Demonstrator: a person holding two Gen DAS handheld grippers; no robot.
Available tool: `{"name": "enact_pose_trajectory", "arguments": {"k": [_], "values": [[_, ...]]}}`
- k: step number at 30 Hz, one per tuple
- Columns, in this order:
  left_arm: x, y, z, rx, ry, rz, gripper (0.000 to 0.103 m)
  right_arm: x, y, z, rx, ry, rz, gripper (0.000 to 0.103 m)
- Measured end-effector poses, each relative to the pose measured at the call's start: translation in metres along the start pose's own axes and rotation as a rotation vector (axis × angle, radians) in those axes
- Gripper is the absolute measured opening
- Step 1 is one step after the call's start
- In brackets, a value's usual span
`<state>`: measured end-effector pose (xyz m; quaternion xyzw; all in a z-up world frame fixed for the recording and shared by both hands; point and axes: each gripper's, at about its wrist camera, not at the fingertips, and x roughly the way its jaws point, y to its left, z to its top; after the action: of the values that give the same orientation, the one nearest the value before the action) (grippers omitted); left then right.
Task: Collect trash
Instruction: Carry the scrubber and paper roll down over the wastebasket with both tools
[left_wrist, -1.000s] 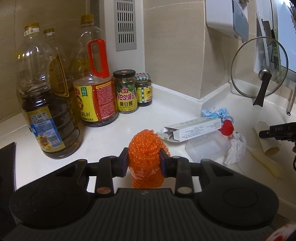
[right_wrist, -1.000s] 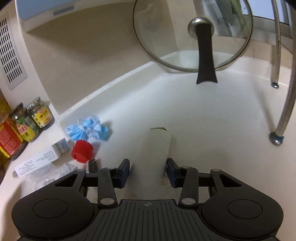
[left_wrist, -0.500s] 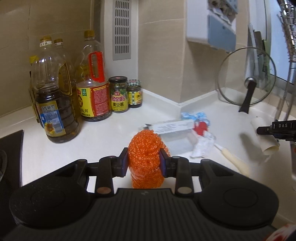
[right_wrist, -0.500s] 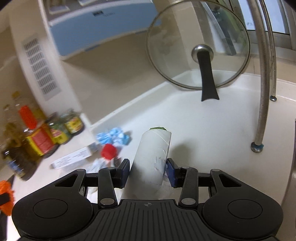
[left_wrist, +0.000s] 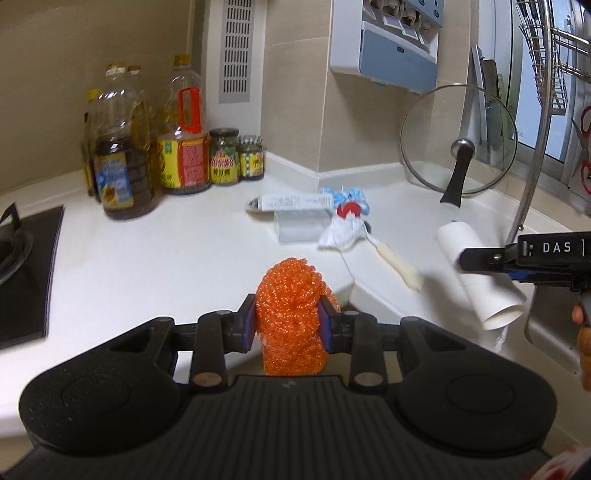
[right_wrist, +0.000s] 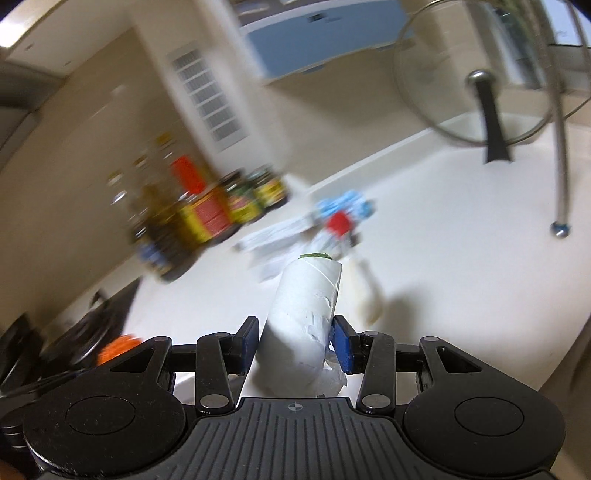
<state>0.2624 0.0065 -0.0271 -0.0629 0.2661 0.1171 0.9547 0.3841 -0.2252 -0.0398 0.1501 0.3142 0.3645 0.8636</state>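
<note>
My left gripper (left_wrist: 287, 323) is shut on an orange mesh scrubber (left_wrist: 291, 306), held above the white counter (left_wrist: 166, 258). My right gripper (right_wrist: 295, 341) is shut on a white paper roll tube (right_wrist: 304, 317); the tube (left_wrist: 480, 275) and that gripper's tip also show at the right of the left wrist view. Loose trash lies further back on the counter: a long white carton (left_wrist: 291, 202), a clear plastic lid (left_wrist: 299, 228), a crumpled white tissue (left_wrist: 341, 234), a red cap (left_wrist: 349, 210), a blue face mask (left_wrist: 345, 194) and a pale stick (left_wrist: 399, 264).
Oil bottles (left_wrist: 122, 162) and sauce jars (left_wrist: 236, 157) stand at the back left. A glass pot lid (left_wrist: 458, 144) leans on the back wall. A black stove (left_wrist: 22, 266) fills the left edge. A metal rack pole (left_wrist: 532, 155) rises at right.
Both grippers have pulled back from the counter corner with their loads, so the bottles and trash look smaller and farther. The right wrist view has swung left and is blurred.
</note>
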Motion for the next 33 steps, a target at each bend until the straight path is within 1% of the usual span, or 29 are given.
{"name": "enact_pose_trajectory", "arguments": {"k": [3, 6, 9, 14, 18, 24, 28, 33], "values": [[-0.012, -0.002, -0.017, -0.022, 0.024, 0.021, 0.030, -0.001, 0.015, -0.019, -0.025, 0.049, 0.053, 0.043], [-0.020, 0.000, -0.034, -0.043, 0.055, 0.043, 0.030, 0.003, 0.024, -0.037, -0.042, 0.106, 0.084, 0.043], [-0.022, 0.003, -0.050, -0.058, 0.093, 0.060, 0.030, 0.012, 0.027, -0.056, -0.052, 0.163, 0.105, 0.043], [-0.016, 0.011, -0.074, -0.074, 0.163, 0.070, 0.030, 0.033, 0.033, -0.085, -0.084, 0.252, 0.111, 0.043], [-0.002, 0.019, -0.093, -0.083, 0.218, 0.064, 0.030, 0.052, 0.035, -0.108, -0.105, 0.316, 0.101, 0.043], [0.024, 0.034, -0.119, -0.086, 0.296, 0.044, 0.030, 0.090, 0.028, -0.142, -0.120, 0.406, 0.055, 0.043], [0.044, 0.042, -0.134, -0.083, 0.344, 0.021, 0.030, 0.113, 0.017, -0.161, -0.113, 0.448, 0.019, 0.043], [0.072, 0.046, -0.152, -0.070, 0.396, -0.010, 0.030, 0.138, -0.003, -0.178, -0.089, 0.478, -0.030, 0.043]]}}
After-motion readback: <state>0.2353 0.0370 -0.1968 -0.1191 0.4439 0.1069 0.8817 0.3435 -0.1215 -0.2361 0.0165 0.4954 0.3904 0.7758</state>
